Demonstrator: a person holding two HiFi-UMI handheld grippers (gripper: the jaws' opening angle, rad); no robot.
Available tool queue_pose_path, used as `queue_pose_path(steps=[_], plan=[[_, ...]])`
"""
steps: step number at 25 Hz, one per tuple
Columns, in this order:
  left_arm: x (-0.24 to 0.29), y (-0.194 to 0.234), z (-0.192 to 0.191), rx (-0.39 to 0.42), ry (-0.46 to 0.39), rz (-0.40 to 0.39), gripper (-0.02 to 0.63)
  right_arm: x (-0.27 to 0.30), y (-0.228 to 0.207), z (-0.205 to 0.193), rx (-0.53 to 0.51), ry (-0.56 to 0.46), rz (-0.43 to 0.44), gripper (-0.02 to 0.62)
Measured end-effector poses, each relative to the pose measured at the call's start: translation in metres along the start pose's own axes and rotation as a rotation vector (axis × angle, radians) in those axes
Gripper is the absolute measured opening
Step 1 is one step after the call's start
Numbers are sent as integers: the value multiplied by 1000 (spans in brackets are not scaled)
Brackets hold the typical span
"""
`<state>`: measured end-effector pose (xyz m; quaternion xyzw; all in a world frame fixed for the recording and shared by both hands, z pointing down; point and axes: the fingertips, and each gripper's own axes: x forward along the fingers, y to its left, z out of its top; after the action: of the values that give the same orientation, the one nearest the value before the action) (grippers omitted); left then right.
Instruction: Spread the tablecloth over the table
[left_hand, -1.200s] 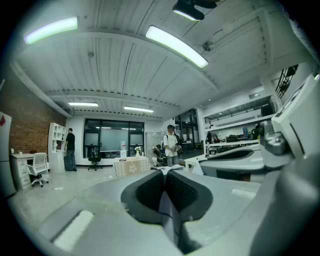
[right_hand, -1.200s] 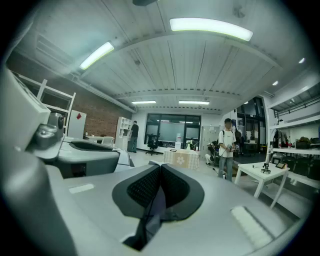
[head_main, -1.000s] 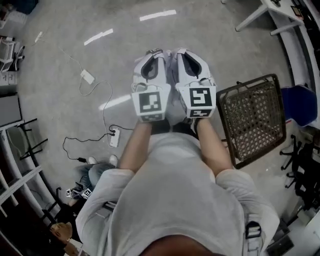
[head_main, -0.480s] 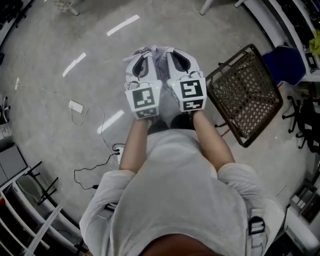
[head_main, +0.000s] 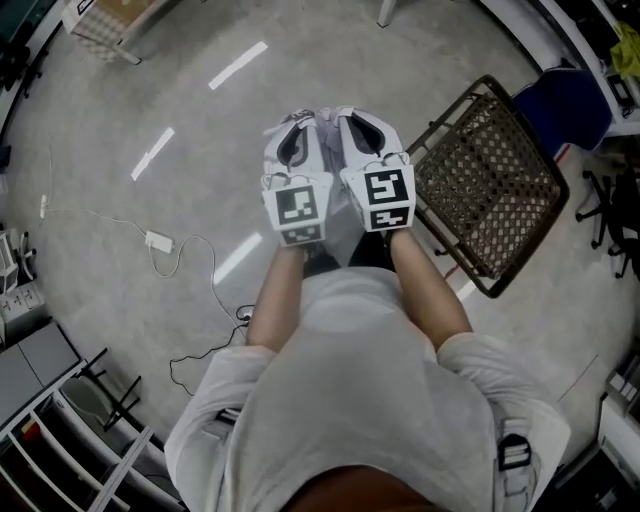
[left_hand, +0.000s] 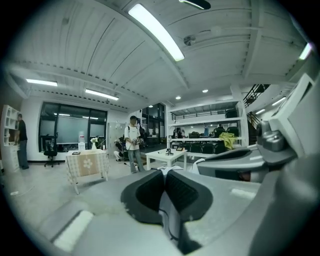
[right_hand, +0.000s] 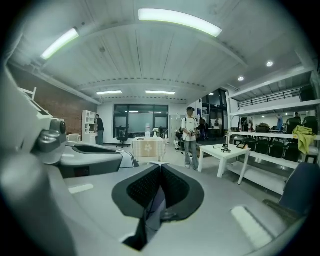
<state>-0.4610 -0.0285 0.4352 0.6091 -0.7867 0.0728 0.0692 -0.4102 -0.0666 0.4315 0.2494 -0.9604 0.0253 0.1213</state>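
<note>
Fig.: L gripper (head_main: 300, 120) & R gripper (head_main: 347, 117) side by side, jaws of each clamped tight on the tablecloth (left_hand: 168, 215) edge. Vs. 1 s ago, floor & chair (head_main: 487, 185) have swung round in view; grip unchanged. Cloth in transit, nothing spread yet; white table (right_hand: 225, 150) ahead is prob. the target.

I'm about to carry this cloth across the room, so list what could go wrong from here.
1. The left gripper and right gripper each pinch only a thin edge of the tablecloth; a tug could slip it free.
2. The power adapter and its cable lie loose on the floor at the person's left; feet might catch there.
3. The woven chair stands close on the right and could snag the cloth.
</note>
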Motion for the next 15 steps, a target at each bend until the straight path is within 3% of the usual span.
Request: queue_pose_path(steps=[9,15], plan=[[105,-103,9,35,45,-43,23,-3,-138,-12,48,-10,-26,11],[166,-174,35,84,32,-97,23,-17,-248,-14,95,-40,-119,11]])
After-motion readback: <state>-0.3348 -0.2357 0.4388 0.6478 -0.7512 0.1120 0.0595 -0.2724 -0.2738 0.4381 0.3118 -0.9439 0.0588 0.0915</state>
